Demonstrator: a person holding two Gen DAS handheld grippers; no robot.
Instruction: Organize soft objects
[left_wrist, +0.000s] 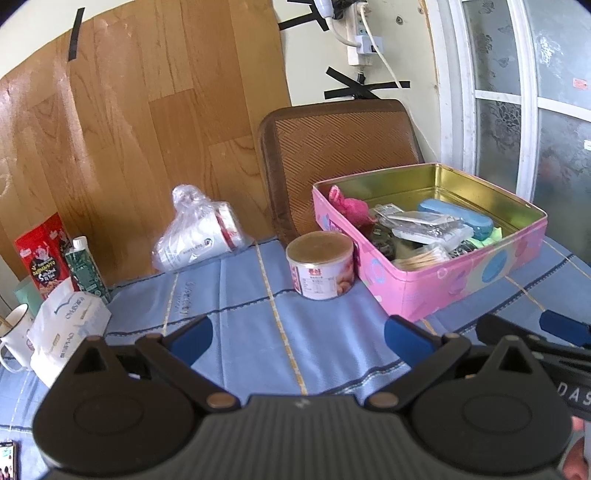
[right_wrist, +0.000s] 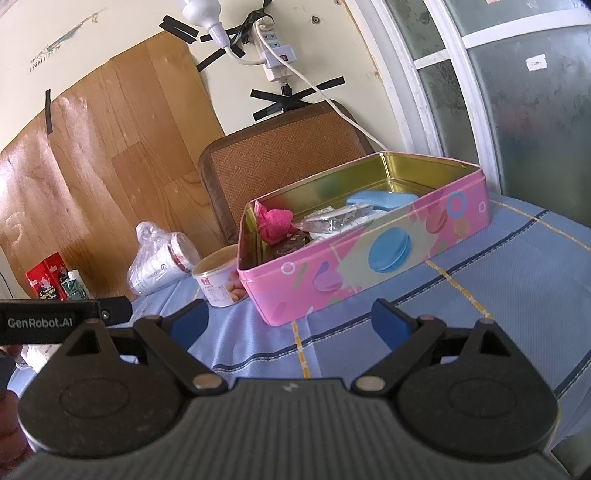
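A pink tin box (left_wrist: 458, 275) (right_wrist: 354, 258) stands open on the blue tablecloth (left_wrist: 240, 295). Inside lie a pink cloth (left_wrist: 351, 206) (right_wrist: 277, 221), a blue case (left_wrist: 458, 216) (right_wrist: 380, 201), clear packets (left_wrist: 424, 223) and cotton swabs (left_wrist: 424, 256). My left gripper (left_wrist: 297, 338) is open and empty, low over the cloth in front of the tin. My right gripper (right_wrist: 290, 321) is open and empty, just before the tin's near wall; it also shows in the left wrist view (left_wrist: 532, 332) at the right edge.
A round can (left_wrist: 320, 266) (right_wrist: 221, 277) stands left of the tin. A plastic bag of paper cups (left_wrist: 201, 230) (right_wrist: 162, 258), a tissue pack (left_wrist: 66, 328), a mug (left_wrist: 16, 336), a green carton (left_wrist: 86, 269) and a red box (left_wrist: 44, 254) sit left. A woven chair back (left_wrist: 340, 155) stands behind.
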